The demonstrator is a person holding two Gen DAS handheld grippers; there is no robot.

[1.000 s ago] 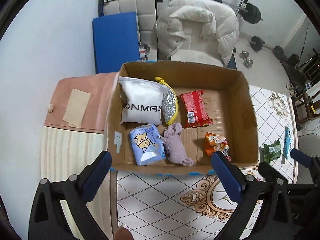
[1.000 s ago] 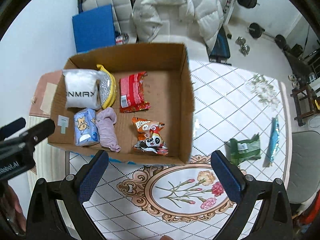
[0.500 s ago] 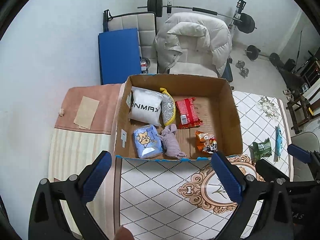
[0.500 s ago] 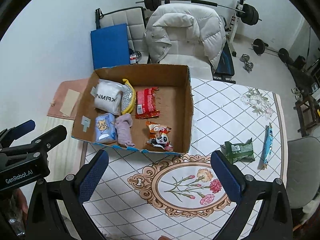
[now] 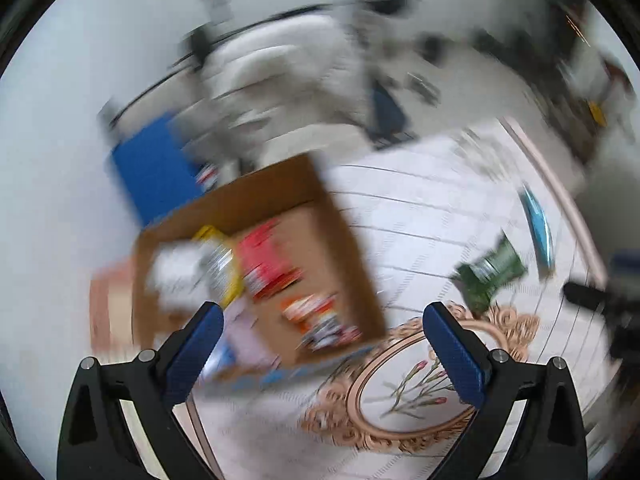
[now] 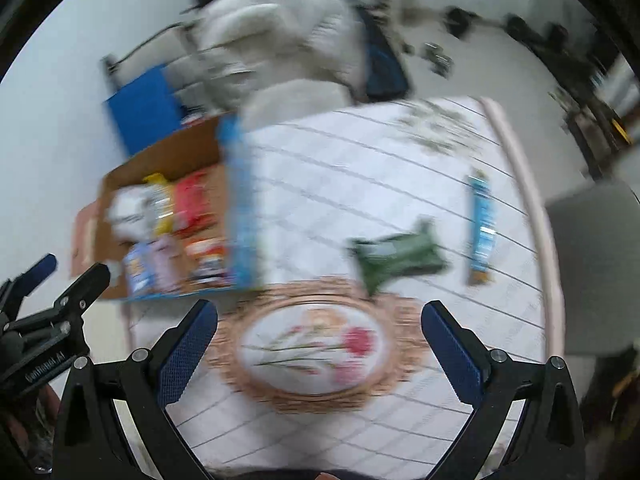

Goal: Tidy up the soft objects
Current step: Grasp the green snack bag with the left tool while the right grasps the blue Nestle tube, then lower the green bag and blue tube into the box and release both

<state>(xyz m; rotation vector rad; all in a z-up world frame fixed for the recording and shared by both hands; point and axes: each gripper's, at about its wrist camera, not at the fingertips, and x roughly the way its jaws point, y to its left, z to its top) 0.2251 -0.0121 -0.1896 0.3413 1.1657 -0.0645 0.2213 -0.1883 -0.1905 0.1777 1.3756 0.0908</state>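
The green packet (image 6: 398, 258) lies crosswise ahead of the right gripper (image 6: 319, 342), the nearer one; both grippers' fingers gape empty.

**Count on the desk and in the box**

One cardboard box (image 6: 168, 216) sits on the desk (image 6: 360, 168). Inside it, through heavy blur, six soft items can be counted: one white pack (image 6: 128, 210), one yellow-and-silver bag (image 6: 160, 204), one red packet (image 6: 194, 204), one light-blue pack (image 6: 138, 268), one lilac cloth (image 6: 166, 264) and one orange packet (image 6: 206, 258). Two items lie outside on the desk: one green packet (image 6: 398, 258) and one long blue packet (image 6: 482, 226).
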